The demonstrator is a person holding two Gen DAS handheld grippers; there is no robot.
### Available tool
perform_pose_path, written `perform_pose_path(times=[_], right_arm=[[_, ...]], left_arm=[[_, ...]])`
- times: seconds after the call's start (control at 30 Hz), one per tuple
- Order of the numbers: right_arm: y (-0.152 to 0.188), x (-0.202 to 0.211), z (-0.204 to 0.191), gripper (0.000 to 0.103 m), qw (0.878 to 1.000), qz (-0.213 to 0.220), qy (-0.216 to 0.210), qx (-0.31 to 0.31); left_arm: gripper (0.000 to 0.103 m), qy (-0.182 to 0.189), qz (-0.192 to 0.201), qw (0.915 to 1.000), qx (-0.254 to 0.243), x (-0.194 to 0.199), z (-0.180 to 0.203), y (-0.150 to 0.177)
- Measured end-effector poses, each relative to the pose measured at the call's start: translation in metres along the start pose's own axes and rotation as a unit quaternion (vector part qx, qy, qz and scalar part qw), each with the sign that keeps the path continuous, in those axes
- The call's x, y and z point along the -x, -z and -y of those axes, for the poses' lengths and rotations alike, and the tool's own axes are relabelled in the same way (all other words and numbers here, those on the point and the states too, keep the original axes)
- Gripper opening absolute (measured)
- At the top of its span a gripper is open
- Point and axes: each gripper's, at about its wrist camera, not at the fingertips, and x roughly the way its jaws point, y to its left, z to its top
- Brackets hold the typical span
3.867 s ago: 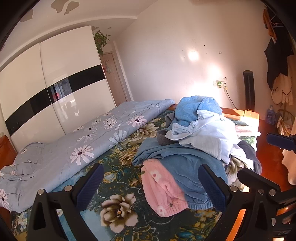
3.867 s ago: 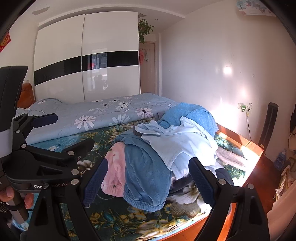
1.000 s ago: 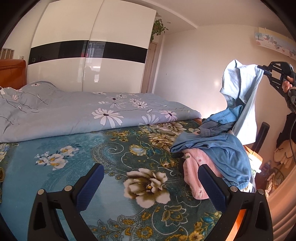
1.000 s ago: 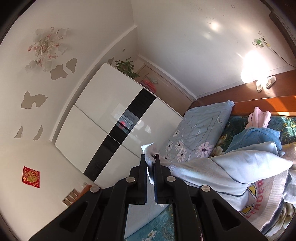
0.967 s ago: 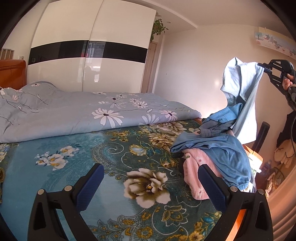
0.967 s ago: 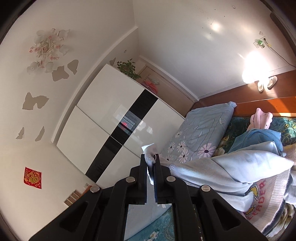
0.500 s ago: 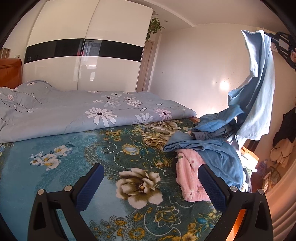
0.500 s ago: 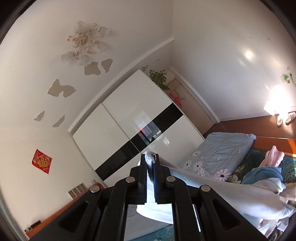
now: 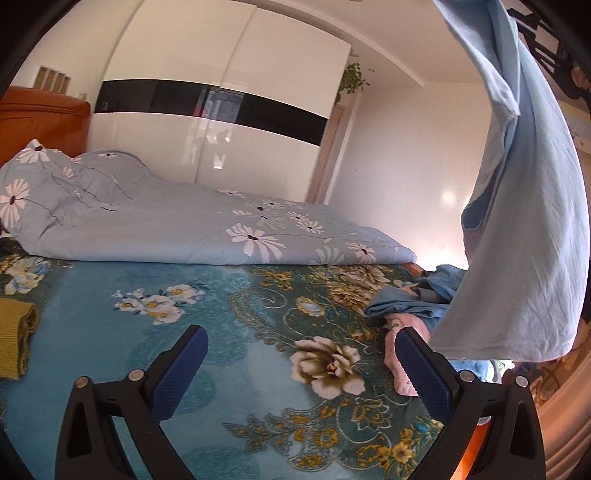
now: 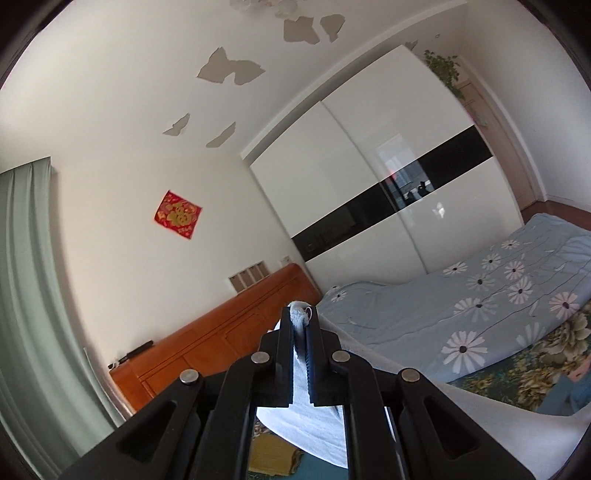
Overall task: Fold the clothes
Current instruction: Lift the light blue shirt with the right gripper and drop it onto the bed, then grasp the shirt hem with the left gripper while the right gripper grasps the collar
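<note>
A light blue garment (image 9: 524, 229) hangs in the air at the right of the left wrist view, clear of the bed. My right gripper (image 10: 300, 321) is shut on a bunched edge of that light blue garment (image 10: 299, 313), held high; its black frame shows at the top right (image 9: 543, 33). Below the hanging cloth lies a pile of clothes (image 9: 413, 306) with blue and pink pieces. My left gripper (image 9: 299, 365) stands open low over the teal floral bedspread (image 9: 236, 369), with nothing between its blue pads.
A grey-blue daisy quilt (image 9: 177, 225) lies bunched along the far side of the bed. A folded mustard-yellow item (image 9: 14, 339) sits at the left edge. White wardrobe (image 9: 207, 122) and orange headboard (image 10: 221, 339) stand behind. The bed's wooden edge is at the lower right.
My right gripper has lifted the light blue garment higher and swung it left, nearer the left gripper; the cloth now hangs free of the pile. The left gripper stayed open.
</note>
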Motion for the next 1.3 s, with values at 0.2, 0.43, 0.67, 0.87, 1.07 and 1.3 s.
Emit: perform_pose_path(times=[0.2,0.43,0.67,0.87,1.07,1.3], right_arm=[[0.033,-0.084,-0.063,0.006,0.994,-0.045,-0.097,0.004],[0.043,-0.109,-0.096,0.006,0.987,-0.042,-0.154,0.007],[0.07,-0.108,-0.03,0.006,0.993,-0.062,-0.099,-0.017],[0.146,-0.08,0.133,0.006,0.986,-0.132,0.025,-0.095],[0.267,-0.019,0.302,0.006,0.94,-0.213,0.187,-0.192],[0.336,0.059,0.382,0.006,0.907,-0.212,0.225,-0.287]], left_arm=[[0.103,-0.076,0.034,0.9953,0.049,0.068,-0.081,0.004],[0.103,-0.15,0.076,0.9806,0.101,0.147,-0.151,0.01],[0.103,-0.163,0.069,0.978,0.111,0.157,-0.168,0.02],[0.103,-0.148,0.005,0.9839,0.1,0.116,-0.158,0.041],[0.103,-0.132,-0.064,0.9864,0.074,0.062,-0.133,0.058],[0.103,-0.103,-0.14,0.9846,0.02,-0.011,-0.107,0.063]])
